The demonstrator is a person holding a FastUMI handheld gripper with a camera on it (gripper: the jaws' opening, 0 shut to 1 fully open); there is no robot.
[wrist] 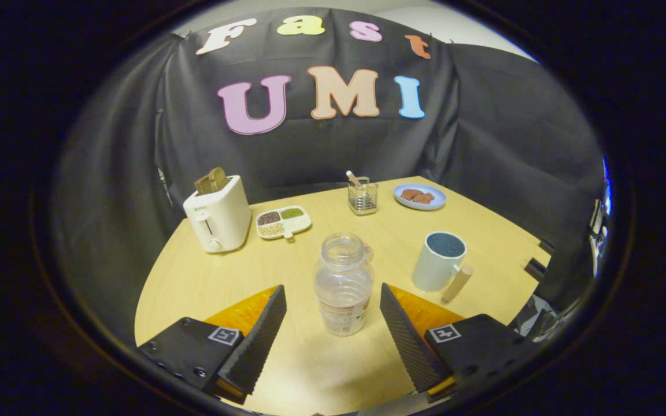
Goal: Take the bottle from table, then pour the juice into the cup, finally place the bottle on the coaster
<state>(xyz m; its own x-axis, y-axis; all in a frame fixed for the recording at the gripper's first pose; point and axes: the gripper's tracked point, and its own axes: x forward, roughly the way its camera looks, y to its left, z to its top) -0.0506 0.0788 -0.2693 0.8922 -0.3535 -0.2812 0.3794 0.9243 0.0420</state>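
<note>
Gripper [333, 300] is spread wide, nothing pinched; the bottle [343, 286] stands upright on the table [194, 283] between the two fingers, with clear gap on both sides. Bottle is clear plastic, cap off, mouth open, looks almost empty, so I'd expect it light and easy to tip if one finger hits first. Thin wall will likely flex under squeeze, smooth plastic and the label band may be slick. Best hold, I think: on the body at or just above the label, below the shoulder, fingers square on both sides; not on the neck, which is narrower and leaves the weight hanging. Close gently, enough to stop slip during the tilt. Cup [438, 261] sits just to the right and slightly farther, upright, handle toward the near right. Something round peeks out right behind the bottle's shoulder, possibly the coaster [369, 252]; too hidden to be sure. Toaster [218, 214] far left, well apart.
</note>
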